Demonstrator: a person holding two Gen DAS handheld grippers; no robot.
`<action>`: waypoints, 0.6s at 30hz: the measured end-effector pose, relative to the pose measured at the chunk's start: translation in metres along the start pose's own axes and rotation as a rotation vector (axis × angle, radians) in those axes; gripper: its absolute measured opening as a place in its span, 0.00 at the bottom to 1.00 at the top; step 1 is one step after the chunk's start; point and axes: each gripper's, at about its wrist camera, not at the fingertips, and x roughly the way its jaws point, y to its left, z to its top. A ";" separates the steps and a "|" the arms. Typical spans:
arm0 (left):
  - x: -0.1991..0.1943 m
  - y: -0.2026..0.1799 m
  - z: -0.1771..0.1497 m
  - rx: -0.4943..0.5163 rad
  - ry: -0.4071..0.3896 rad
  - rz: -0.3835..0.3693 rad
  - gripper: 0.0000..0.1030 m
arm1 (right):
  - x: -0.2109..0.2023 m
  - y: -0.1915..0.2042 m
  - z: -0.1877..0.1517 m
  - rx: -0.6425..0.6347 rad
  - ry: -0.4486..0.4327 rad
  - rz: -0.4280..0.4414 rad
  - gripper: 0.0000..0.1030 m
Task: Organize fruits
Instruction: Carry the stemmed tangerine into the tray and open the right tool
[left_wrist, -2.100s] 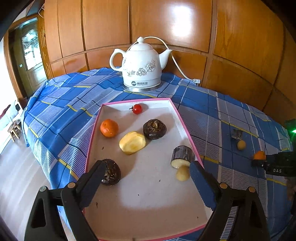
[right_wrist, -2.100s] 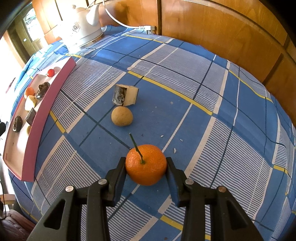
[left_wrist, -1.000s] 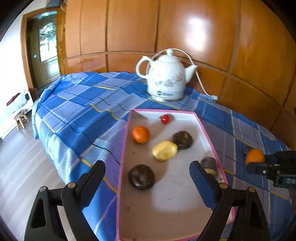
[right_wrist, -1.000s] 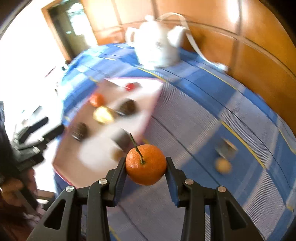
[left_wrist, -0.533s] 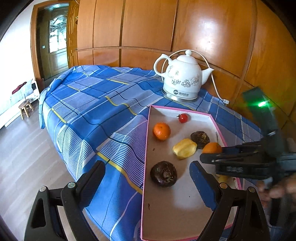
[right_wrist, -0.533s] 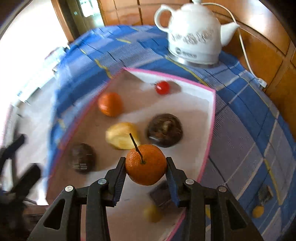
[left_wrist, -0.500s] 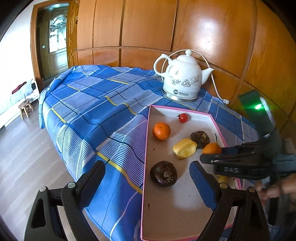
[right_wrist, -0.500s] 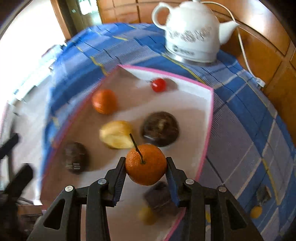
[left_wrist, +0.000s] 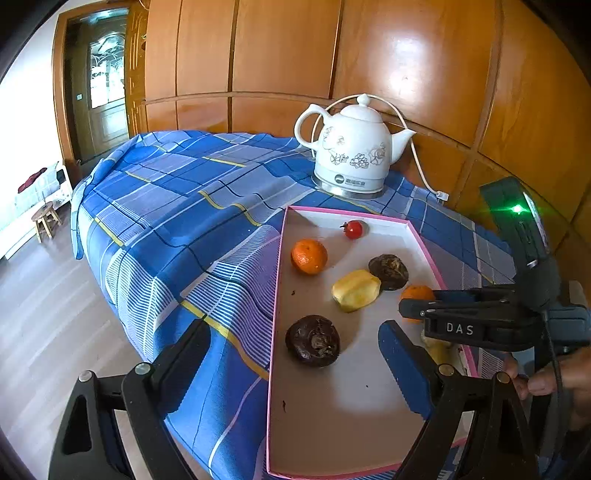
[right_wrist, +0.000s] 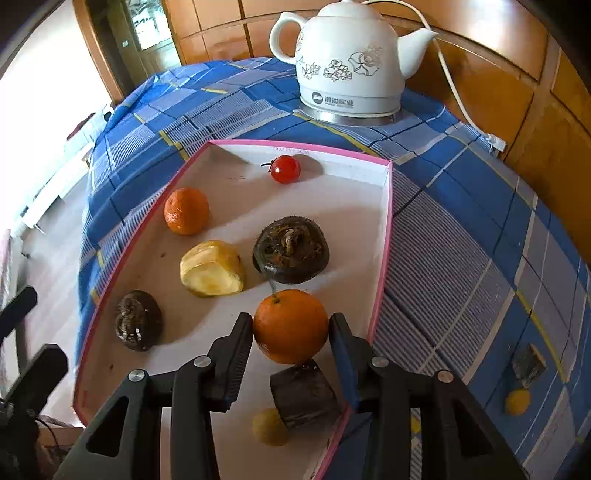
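Note:
A pink-rimmed white tray (left_wrist: 369, 212) (right_wrist: 388, 206) lies on the blue plaid cloth. It holds an orange (left_wrist: 308, 256) (right_wrist: 186, 211), a cherry tomato (left_wrist: 352, 229) (right_wrist: 284, 169), a yellow fruit piece (left_wrist: 355, 290) (right_wrist: 212, 268), two dark round fruits (left_wrist: 313, 340) (right_wrist: 291, 250), a dark cut chunk (right_wrist: 304, 397) and a small yellow fruit (right_wrist: 269, 426). My right gripper (right_wrist: 291, 332) (left_wrist: 406, 308) is over the tray, its jaws just parted around a stemmed orange (right_wrist: 290, 325) (left_wrist: 415, 293) low over the tray floor. My left gripper (left_wrist: 291, 354) is open and empty above the tray's near left edge.
A white electric kettle (left_wrist: 351, 149) (right_wrist: 347, 59) with a cord stands behind the tray against wood panelling. A dark chunk (right_wrist: 528, 365) and a small yellow fruit (right_wrist: 517, 401) lie on the cloth right of the tray. The table's edge and the floor are to the left.
My right gripper carried the stemmed orange from the cloth over the tray, lowered it, and its jaws have now widened slightly. My left gripper drew back and left from the tray.

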 end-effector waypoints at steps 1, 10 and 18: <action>0.000 0.000 0.000 0.000 0.000 0.000 0.90 | -0.003 -0.001 -0.001 0.005 -0.008 0.007 0.47; -0.003 -0.003 0.001 0.005 -0.010 0.000 0.90 | -0.032 -0.007 -0.008 0.012 -0.077 0.028 0.51; -0.002 -0.005 -0.001 0.007 -0.002 -0.006 0.90 | -0.041 -0.003 -0.023 -0.013 -0.073 0.071 0.23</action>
